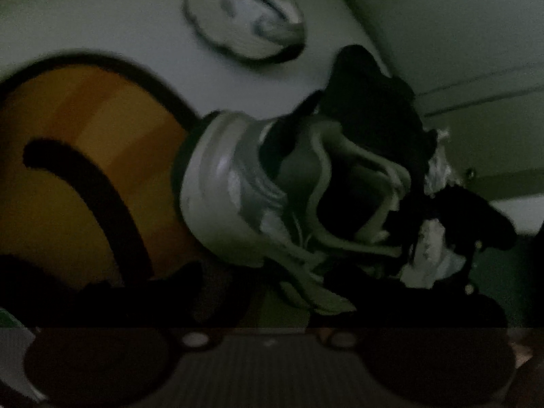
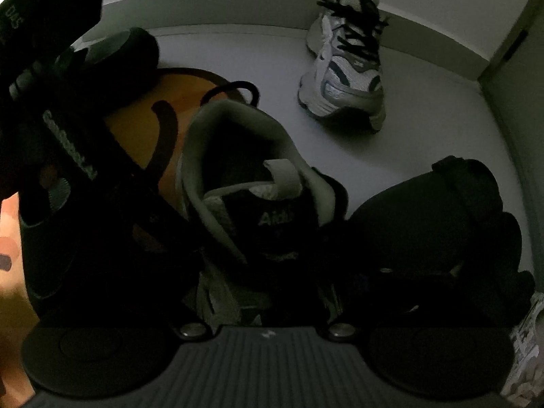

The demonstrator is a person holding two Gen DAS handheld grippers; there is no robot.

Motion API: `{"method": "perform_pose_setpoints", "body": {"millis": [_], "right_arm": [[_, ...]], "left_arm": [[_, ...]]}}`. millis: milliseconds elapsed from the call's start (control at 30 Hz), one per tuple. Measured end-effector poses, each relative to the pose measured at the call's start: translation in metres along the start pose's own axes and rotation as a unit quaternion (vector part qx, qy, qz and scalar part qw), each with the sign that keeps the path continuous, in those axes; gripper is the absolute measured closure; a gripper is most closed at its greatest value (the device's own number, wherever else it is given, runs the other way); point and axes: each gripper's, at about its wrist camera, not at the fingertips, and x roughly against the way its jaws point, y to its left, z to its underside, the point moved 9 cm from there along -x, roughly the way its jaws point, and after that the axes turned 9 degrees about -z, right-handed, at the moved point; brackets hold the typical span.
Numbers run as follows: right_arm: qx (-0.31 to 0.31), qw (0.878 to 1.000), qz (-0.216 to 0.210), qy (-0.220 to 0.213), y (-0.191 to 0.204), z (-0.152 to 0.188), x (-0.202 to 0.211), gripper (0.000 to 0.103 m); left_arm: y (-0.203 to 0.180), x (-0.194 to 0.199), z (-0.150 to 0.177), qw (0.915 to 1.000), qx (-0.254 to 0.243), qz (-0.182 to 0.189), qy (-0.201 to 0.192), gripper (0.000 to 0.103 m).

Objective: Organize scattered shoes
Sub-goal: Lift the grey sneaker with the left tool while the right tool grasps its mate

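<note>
Grey sneaker (image 2: 244, 183): close before the right gripper (image 2: 268, 292), partly over the orange round mat (image 2: 142, 129).
Grip: both tools too dark; clenched or released, cannot tell.
In the way: the left gripper (image 2: 51, 102) crowds its left side.
Around: white sneaker (image 2: 346, 64) well apart by the baseboard (image 2: 221, 3).
Left view only: heel side (image 1: 217, 190), blurred.

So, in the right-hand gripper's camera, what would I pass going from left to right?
Left gripper → orange mat → grey sneaker close to the camera → white sneaker with black laces by the wall.
</note>
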Motion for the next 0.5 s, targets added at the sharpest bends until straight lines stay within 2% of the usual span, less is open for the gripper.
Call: {"method": "perform_pose_setpoints", "body": {"millis": [100, 233, 333, 500], "right_arm": [[-0.016, 1.0, -0.008, 0.001, -0.002, 0.005, -0.004, 0.007], [0.03, 0.999, 0.007, 0.016, 0.009, 0.005, -0.011, 0.007], [0.003, 1.0, 0.007, -0.008, 0.005, -0.003, -0.011, 0.011], [-0.019, 1.0, -0.001, -0.018, 0.003, -0.006, -0.009, 0.018]], "left_arm": [[0.001, 0.003, 0.0, 0.9999, -0.001, 0.011, -0.008, 0.017], [0.003, 0.012, -0.002, 0.9986, 0.015, 0.049, -0.011, 0.016], [0.004, 0.012, -0.003, 0.9982, 0.02, 0.054, -0.013, 0.015], [0.004, 0.015, -0.002, 0.9978, 0.021, 0.062, -0.016, 0.016]]}}
